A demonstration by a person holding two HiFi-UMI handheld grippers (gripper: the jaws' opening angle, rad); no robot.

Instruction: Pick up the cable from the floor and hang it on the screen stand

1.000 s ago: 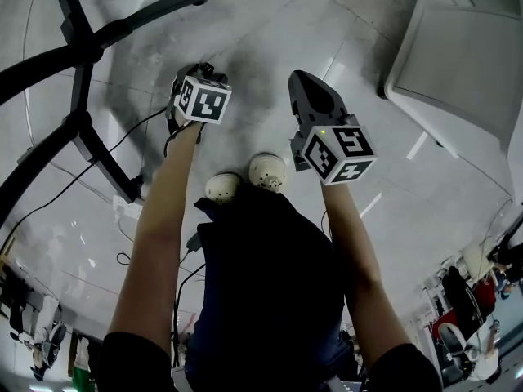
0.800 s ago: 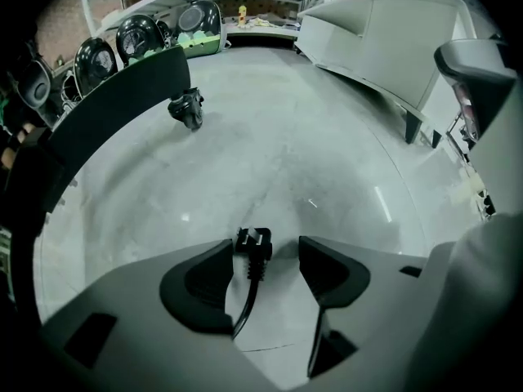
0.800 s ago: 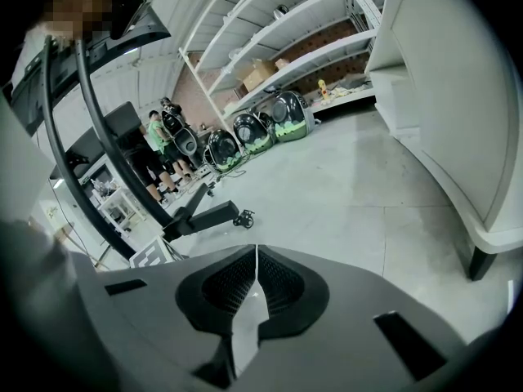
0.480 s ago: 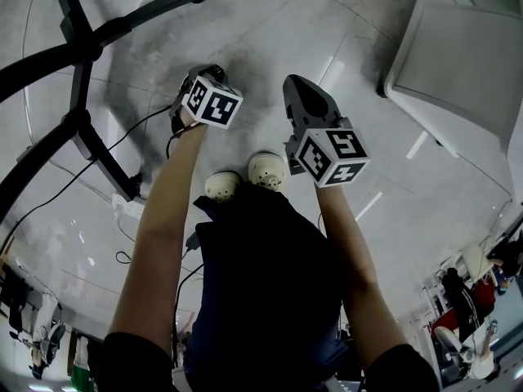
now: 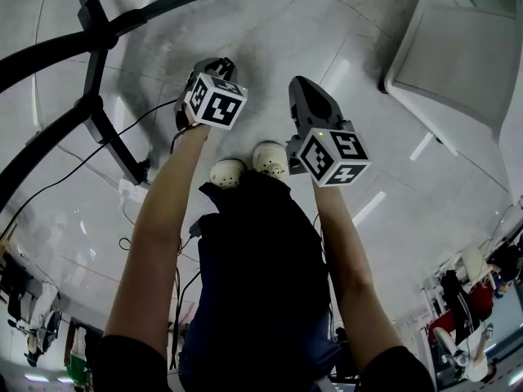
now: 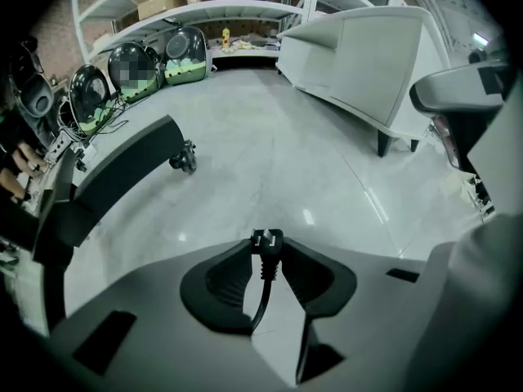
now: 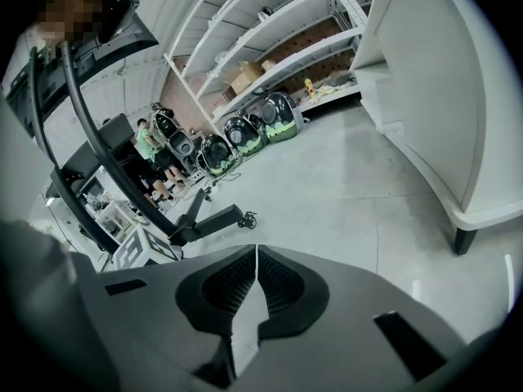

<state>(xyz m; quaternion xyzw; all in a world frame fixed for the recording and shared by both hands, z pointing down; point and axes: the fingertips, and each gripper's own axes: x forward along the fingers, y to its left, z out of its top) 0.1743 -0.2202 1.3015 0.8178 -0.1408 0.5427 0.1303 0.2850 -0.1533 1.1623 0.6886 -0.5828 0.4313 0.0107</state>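
A thin black cable (image 5: pixel 143 119) trails over the grey floor from my left gripper (image 5: pixel 208 65) toward the black screen stand (image 5: pixel 96 36). In the left gripper view the cable's black plug (image 6: pixel 266 241) sticks out between the fingertips, prongs forward, and the cord (image 6: pixel 262 291) runs back between the pads. The left gripper (image 6: pixel 267 250) has just been closing with the plug between its jaws and is now shut on it, held above the floor. My right gripper (image 5: pixel 302 88) hovers beside it on the right. Its jaws (image 7: pixel 257 253) are shut and hold nothing.
A stand leg with a caster (image 6: pixel 127 174) lies ahead on the left. A white cabinet (image 5: pixel 458 47) stands on short legs to the right. A white power strip (image 5: pixel 131 191) and other cords lie near the person's shoes (image 5: pixel 249 163). Shelving (image 6: pixel 188 6) lines the far wall.
My left gripper has lifted away from the floor and shifted slightly right, carrying the cable end with it. The right gripper has barely shifted.
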